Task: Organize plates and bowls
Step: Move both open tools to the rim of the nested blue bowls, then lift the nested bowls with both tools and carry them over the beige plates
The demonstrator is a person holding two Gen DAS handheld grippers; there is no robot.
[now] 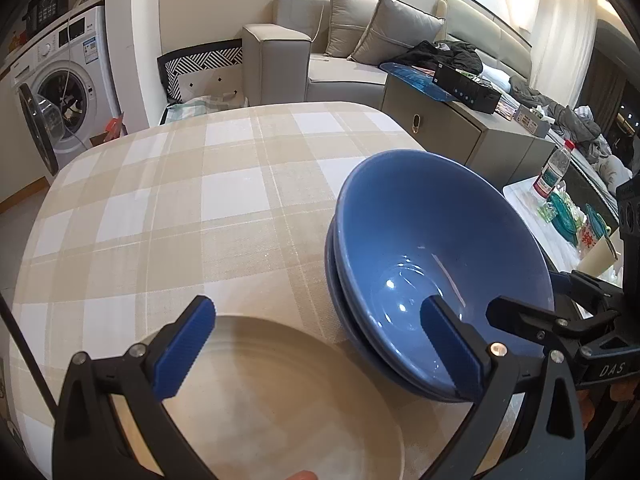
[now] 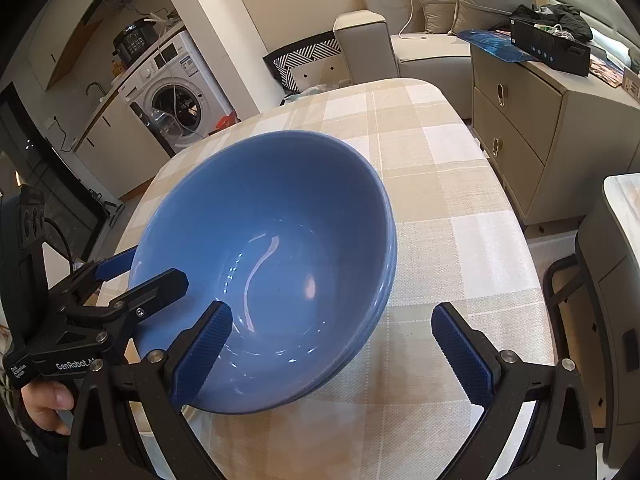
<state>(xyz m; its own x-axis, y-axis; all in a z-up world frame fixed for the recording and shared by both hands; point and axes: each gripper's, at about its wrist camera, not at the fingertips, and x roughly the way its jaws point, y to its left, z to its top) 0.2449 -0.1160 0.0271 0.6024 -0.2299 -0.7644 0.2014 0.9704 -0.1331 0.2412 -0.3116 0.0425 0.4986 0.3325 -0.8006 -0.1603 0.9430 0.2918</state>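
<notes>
A stack of blue bowls point(image 1: 432, 240) sits on the checked tablecloth point(image 1: 180, 208); it also shows in the right wrist view point(image 2: 272, 248). A cream plate point(image 1: 288, 404) lies to the left of the stack, under my left gripper point(image 1: 316, 346). My left gripper is open, its right finger over the bowl's near rim and its left finger over the plate. My right gripper point(image 2: 332, 354) is open and empty, its left finger over the bowl's near rim and its right finger over the cloth. The right gripper also shows at the bowls' right side in the left wrist view point(image 1: 532, 300).
A grey sofa point(image 1: 320, 60) and a cabinet with drawers point(image 2: 520, 120) stand beyond the table's far edge. A washing machine point(image 1: 68, 92) is at the far left. A side table with a bottle point(image 1: 554, 168) is to the right.
</notes>
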